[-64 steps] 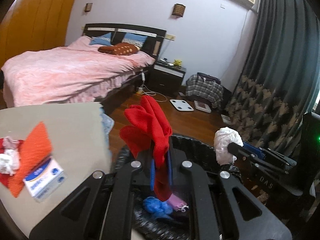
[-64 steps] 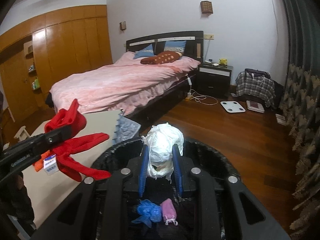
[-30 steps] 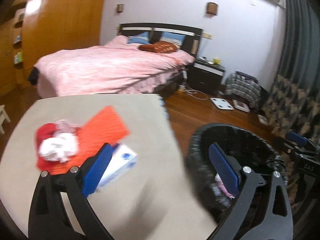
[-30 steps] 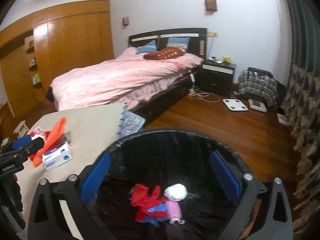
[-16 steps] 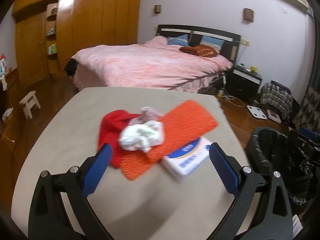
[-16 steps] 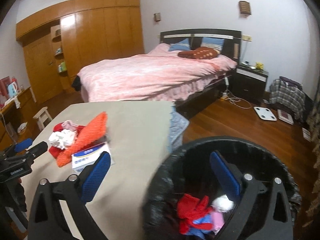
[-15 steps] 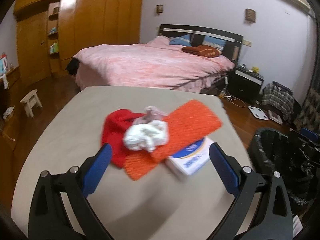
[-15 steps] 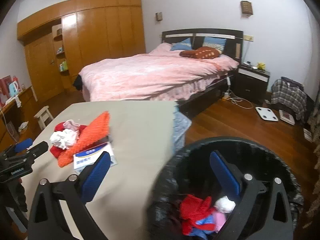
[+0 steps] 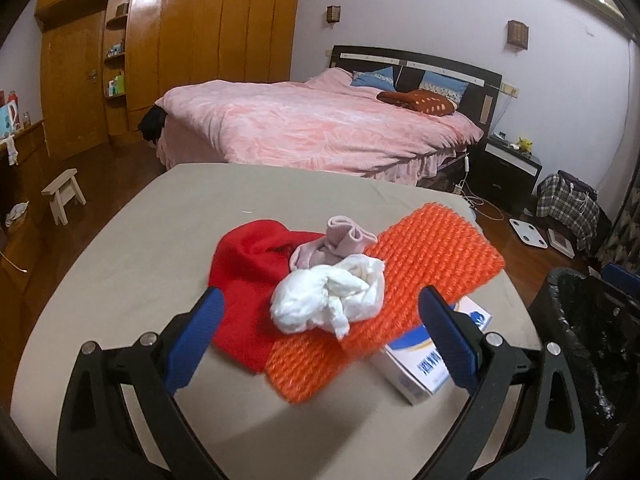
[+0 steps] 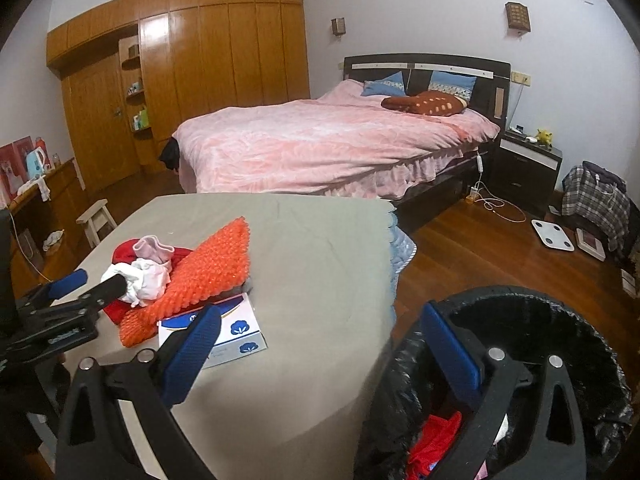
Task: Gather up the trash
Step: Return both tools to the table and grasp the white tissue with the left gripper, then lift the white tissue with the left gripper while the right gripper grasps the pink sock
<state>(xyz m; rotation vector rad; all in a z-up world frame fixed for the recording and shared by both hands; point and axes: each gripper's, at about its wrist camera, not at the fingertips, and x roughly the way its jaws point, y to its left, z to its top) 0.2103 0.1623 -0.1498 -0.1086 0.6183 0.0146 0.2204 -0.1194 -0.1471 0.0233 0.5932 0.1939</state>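
Left gripper [image 9: 318, 322] is wide open and empty, and the white wad [image 9: 330, 298] sits dead ahead between its fingers, on top of the orange mat [image 9: 404, 276]. Right gripper [image 10: 320, 350] is also wide open holding nothing, over by the bin [image 10: 560, 320], well off from the wad, so I'd say left is the nearer one.

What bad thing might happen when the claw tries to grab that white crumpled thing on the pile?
The white wad lies on the pink sock and orange knit cloth, so the open left gripper might snag those too. Dragging the cloth might also shove the tissue box, which is partly underneath, toward the table edge.
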